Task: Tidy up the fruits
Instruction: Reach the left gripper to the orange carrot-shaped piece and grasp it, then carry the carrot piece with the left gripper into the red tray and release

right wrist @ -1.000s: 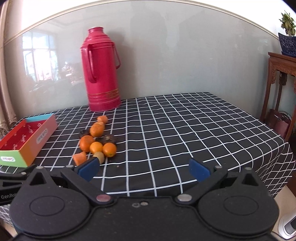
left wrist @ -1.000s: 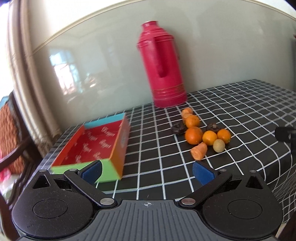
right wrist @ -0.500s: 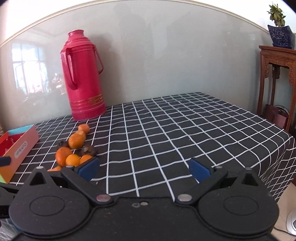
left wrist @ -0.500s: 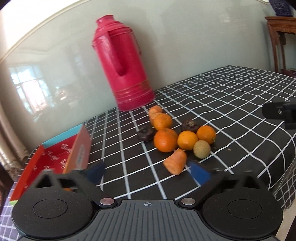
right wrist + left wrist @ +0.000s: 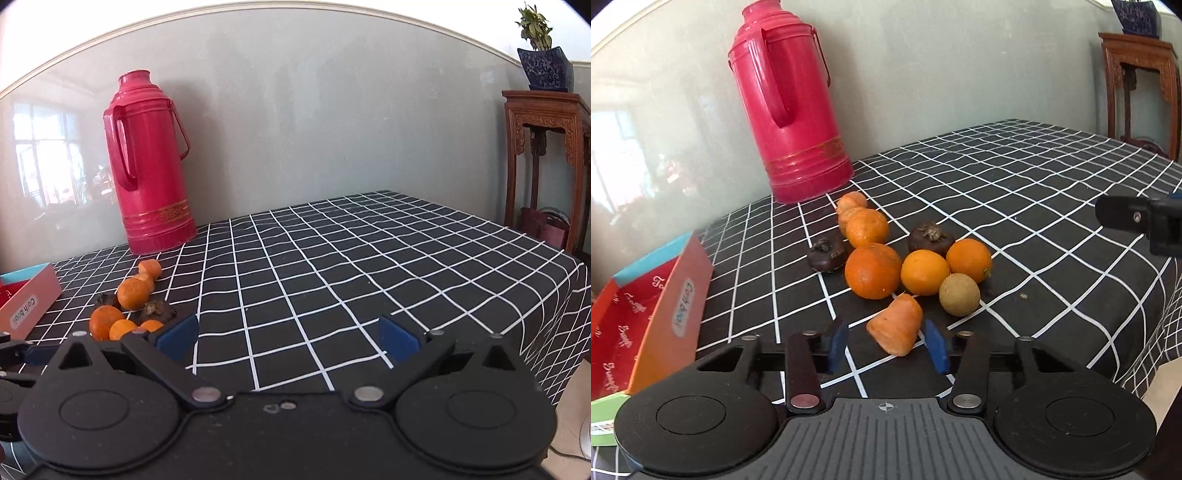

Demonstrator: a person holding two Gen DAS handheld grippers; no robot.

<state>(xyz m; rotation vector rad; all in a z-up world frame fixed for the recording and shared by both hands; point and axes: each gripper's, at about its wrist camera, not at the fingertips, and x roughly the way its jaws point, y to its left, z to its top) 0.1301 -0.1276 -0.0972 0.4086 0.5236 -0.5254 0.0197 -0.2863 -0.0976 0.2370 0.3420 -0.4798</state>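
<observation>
A pile of fruit lies on the checked tablecloth: several oranges (image 5: 873, 271), two dark mangosteens (image 5: 930, 237), a round brown-green fruit (image 5: 959, 294) and a carrot chunk (image 5: 897, 325). My left gripper (image 5: 886, 345) is open, its blue pads on either side of the carrot chunk without touching it. An open red box (image 5: 646, 314) stands at the left. My right gripper (image 5: 288, 338) is open and empty over the tablecloth, right of the fruit pile (image 5: 127, 310). The box's corner (image 5: 29, 299) shows at that view's left edge.
A tall red thermos (image 5: 792, 107) stands behind the fruit by the grey wall; it also shows in the right wrist view (image 5: 151, 166). A wooden stand (image 5: 546, 162) with a potted plant is beyond the table's right edge. The table's front edge is close.
My left gripper moved forward and right to the fruit and narrowed its jaws around the carrot chunk. My right gripper shifted right, so the fruit slid to its left edge.
</observation>
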